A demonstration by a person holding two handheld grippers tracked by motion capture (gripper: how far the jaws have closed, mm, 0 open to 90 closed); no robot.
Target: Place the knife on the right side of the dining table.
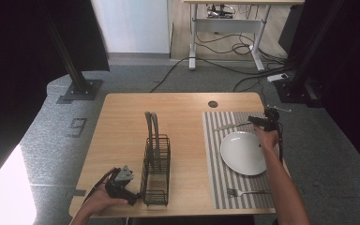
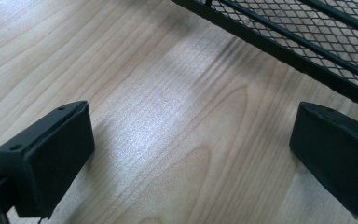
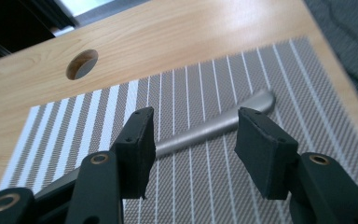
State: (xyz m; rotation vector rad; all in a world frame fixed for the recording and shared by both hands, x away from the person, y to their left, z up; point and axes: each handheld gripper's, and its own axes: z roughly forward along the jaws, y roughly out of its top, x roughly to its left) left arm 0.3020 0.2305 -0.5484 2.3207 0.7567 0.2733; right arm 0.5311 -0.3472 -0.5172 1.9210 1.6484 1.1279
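The right gripper (image 3: 191, 149) has its jaws spread wide on either side of the knife (image 3: 205, 130) lying on the striped placemat (image 3: 270, 84) beyond the plate (image 1: 243, 152), not yet clamped. The left gripper (image 2: 191, 154) rests open and empty on the table (image 2: 121, 70) beside the mesh caddy (image 1: 156, 171), so by my reading nothing is lifted yet and the fork (image 1: 243, 192) lies untouched

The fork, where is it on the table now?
In the high view the fork lies on the striped placemat at its near edge, on the right side, just below the white plate.

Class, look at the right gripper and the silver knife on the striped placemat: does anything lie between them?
Nothing visible does. The right gripper hangs open over the silver metal knife lying on the grey striped placemat, its handle passing between the jaws.
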